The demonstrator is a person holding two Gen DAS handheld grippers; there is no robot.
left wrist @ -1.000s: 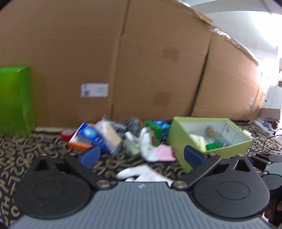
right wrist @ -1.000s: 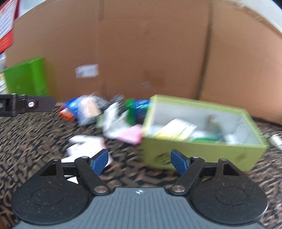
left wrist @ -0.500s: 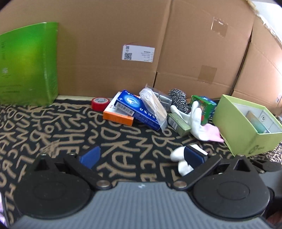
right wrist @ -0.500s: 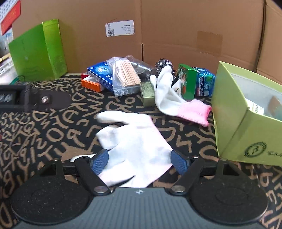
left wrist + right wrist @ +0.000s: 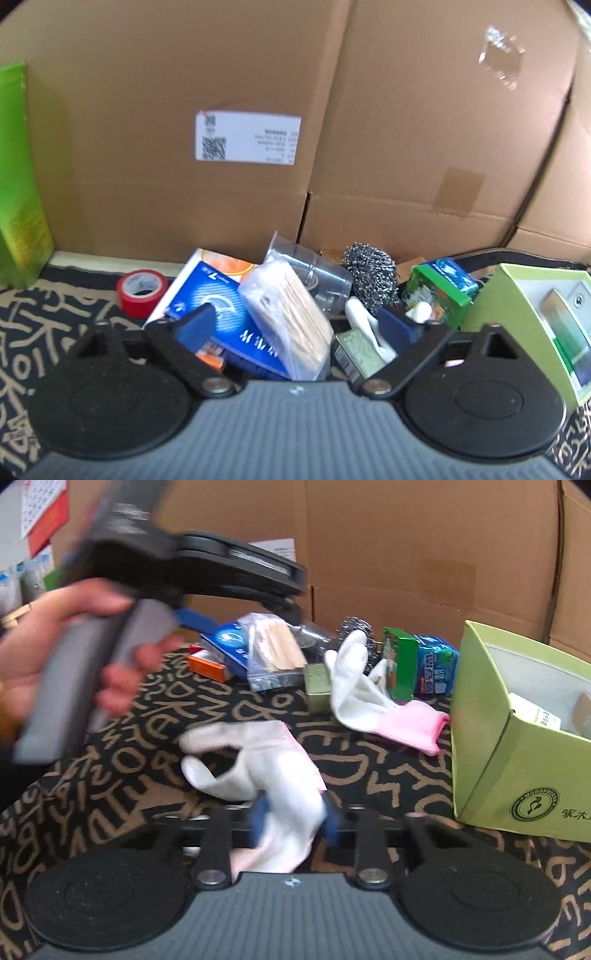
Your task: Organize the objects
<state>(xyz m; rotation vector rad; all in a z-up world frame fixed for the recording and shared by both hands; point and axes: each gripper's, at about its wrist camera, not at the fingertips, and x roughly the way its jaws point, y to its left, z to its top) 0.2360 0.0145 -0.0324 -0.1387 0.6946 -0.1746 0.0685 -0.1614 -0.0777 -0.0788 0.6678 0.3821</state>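
Right now, near to far, we log:
right gripper (image 5: 293,821): fingers pinched in on the white glove (image 5: 269,771); pads blurred, so we can't confirm firm contact on both sides.
white glove: lies on the patterned cloth (image 5: 166,709), cuff end between our right fingers, glove fingers pointing left and away.
left gripper (image 5: 295,323): fingers spread wide, holding nothing; we see it hovering over the pile, with the bag of wooden sticks (image 5: 291,321) in the gap between the pads.
left hand (image 5: 70,653): in the right wrist view we see it wrapped round the grey handle, upper left, blurred.
second glove (image 5: 369,698): white with pink cuff, lying between the pile and the green box (image 5: 491,746), cuff just beside the box corner.
green box: open top, right side of the cloth, some packets inside; we can't tell which.
pile, mid distance: blue box (image 5: 221,321) lying on an orange box (image 5: 207,666), bag of sticks on the blue one, small olive tin (image 5: 354,354), green carton (image 5: 436,299) beside a blue packet (image 5: 436,668).
pile, further back: clear plastic cup (image 5: 314,273) on its side, steel scourer (image 5: 371,269), red tape roll (image 5: 142,291) at left.
back: cardboard boxes (image 5: 406,147) with a white label (image 5: 247,136); tall green carton (image 5: 18,184) at far left.
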